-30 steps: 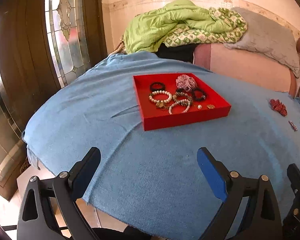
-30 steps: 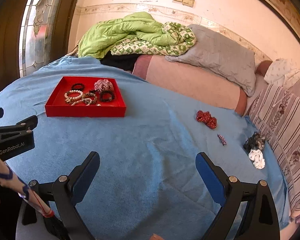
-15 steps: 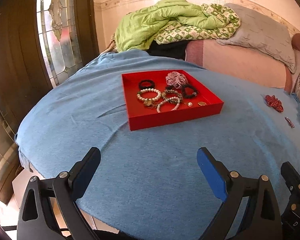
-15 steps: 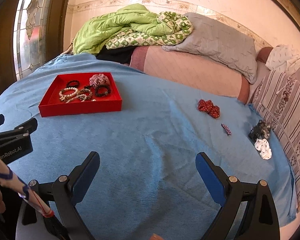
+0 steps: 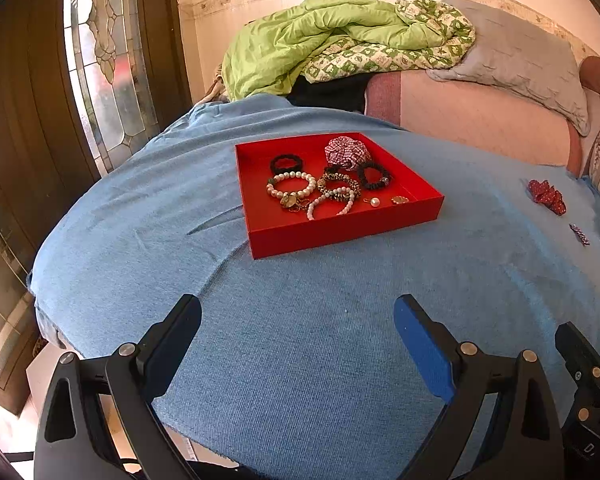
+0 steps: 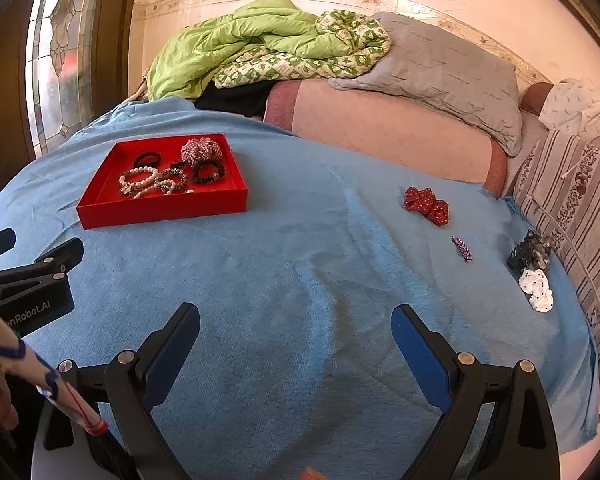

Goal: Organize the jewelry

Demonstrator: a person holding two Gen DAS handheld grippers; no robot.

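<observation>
A red tray [image 5: 340,228] [image 6: 160,210] sits on the blue cloth and holds bracelets, black hair ties and a checked scrunchie [image 5: 348,152]. A pearl bracelet [image 5: 292,186] lies in its middle. To the right on the cloth lie a red dotted scrunchie [image 6: 426,204] [image 5: 547,196], a small purple clip [image 6: 462,248], a dark scrunchie [image 6: 530,252] and a white dotted scrunchie [image 6: 536,290]. My left gripper [image 5: 298,344] is open and empty, near the cloth's front edge before the tray. My right gripper [image 6: 296,348] is open and empty over bare cloth.
The blue cloth [image 5: 300,320] covers a rounded surface that drops off at the left and front. A green quilt [image 6: 260,48], a grey pillow [image 6: 440,68] and a pink mattress [image 6: 380,132] lie behind. A stained-glass door [image 5: 104,60] stands at left.
Both grippers have drifted slightly; the tray and the loose items have shifted a little in view. Both stay open and empty.
</observation>
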